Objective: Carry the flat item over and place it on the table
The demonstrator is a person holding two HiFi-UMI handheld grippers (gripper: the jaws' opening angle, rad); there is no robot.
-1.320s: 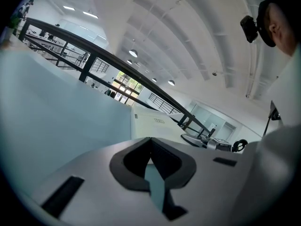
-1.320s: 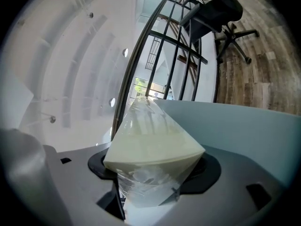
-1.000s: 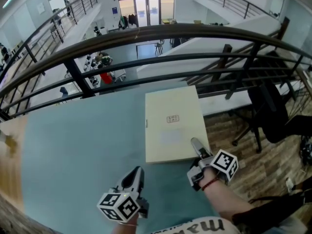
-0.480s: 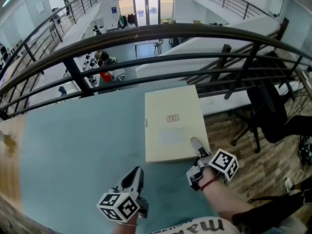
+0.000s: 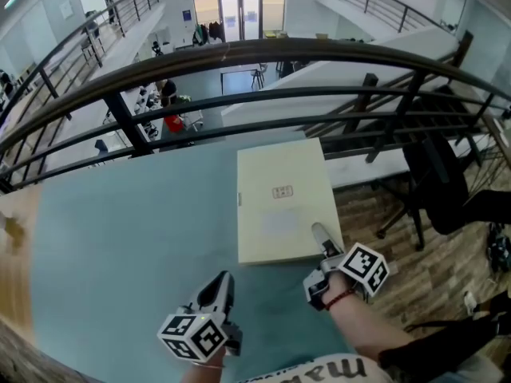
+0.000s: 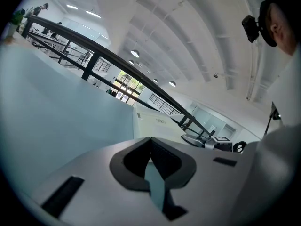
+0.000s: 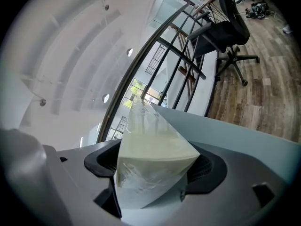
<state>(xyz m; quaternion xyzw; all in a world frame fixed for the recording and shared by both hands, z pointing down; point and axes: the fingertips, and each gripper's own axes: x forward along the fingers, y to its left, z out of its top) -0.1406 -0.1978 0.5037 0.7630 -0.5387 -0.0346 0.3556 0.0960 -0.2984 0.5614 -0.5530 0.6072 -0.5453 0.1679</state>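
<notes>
Our right gripper (image 5: 321, 238) has jaws that were just opening, and the near corner of the flat cream box (image 5: 281, 202) stands between them. We see the smooth rectangular box lying flat on the matte teal table (image 5: 120, 246). Our left gripper (image 5: 220, 287) is closed and empty, apart from the box.

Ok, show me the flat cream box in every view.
Head view: flat cream cardboard box, centre-right on the teal table.
Left gripper view: thin pale slab, just right of centre.
Right gripper view: its near corner fills lower centre.
Shared landmark: dark curved railing beyond it.
</notes>
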